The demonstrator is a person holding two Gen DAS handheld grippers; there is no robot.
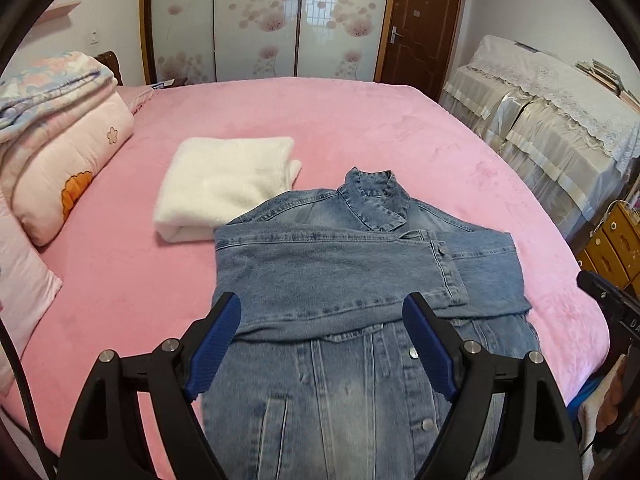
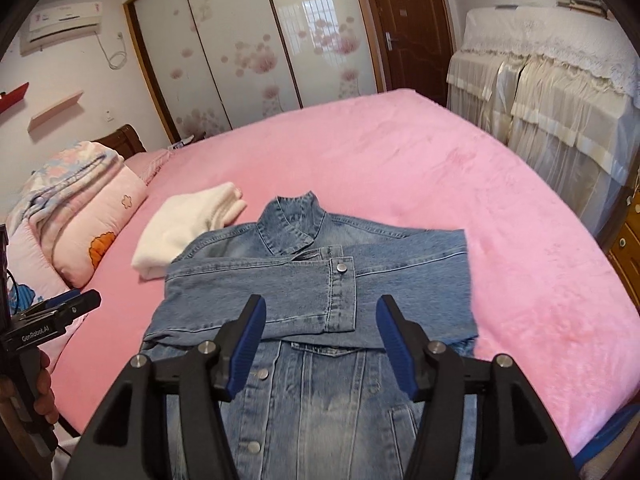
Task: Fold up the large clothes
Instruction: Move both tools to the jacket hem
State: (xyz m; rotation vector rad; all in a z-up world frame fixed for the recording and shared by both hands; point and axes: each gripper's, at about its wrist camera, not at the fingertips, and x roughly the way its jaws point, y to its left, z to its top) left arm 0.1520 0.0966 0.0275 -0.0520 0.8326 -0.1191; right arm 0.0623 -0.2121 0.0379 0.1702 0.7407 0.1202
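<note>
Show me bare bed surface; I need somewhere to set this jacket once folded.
Free: the pink bedspread between the denim jacket collar and the wardrobe, and right of the jacket. Crowded: left, where the white folded garment touches the jacket, with stacked quilts beyond.

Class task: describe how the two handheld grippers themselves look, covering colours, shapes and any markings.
The left gripper and right gripper match: black angular frames with silver pivot bolts and ribbed blue pads. Seen from the right wrist, the left unit's body reads "GenRobot.AI".
</note>
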